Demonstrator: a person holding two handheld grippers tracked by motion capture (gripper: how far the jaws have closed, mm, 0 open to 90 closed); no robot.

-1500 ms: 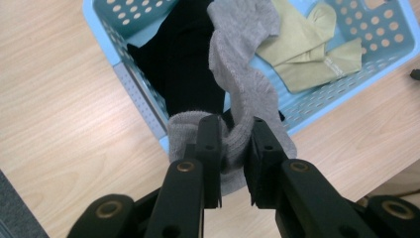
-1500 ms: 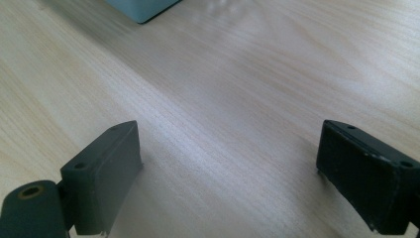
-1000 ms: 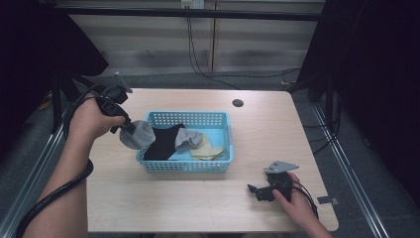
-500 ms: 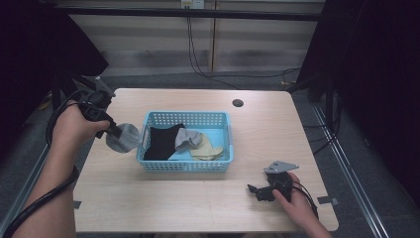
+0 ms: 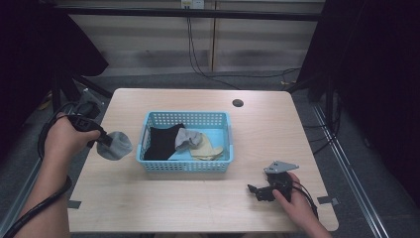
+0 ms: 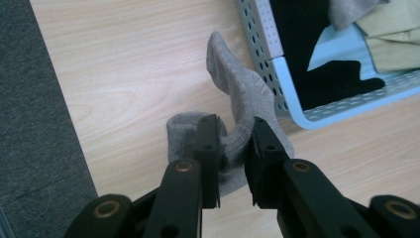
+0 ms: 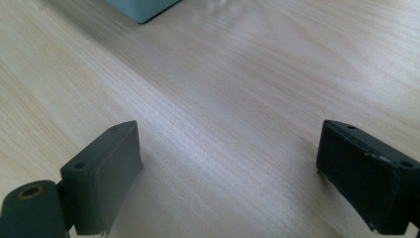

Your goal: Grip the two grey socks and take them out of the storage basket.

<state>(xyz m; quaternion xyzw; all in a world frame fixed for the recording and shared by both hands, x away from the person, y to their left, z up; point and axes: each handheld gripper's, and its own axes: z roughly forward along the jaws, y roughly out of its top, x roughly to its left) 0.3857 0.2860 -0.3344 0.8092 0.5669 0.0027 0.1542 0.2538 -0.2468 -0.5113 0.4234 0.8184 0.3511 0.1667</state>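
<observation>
Lowering the grey sock clamped in your left gripper's fingers, release it flat just beside the blue basket on the worktop, right gripper's fingers resting apart.

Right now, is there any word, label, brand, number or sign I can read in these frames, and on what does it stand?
None: no readable text on the blue basket, the grey sock in the left gripper, the right gripper or the table.
Too small to read: the pale box on the wall rail.

One blue basket sits on one wooden table. Three garments lie inside it: black, grey, tan. One grey sock is outside.
</observation>
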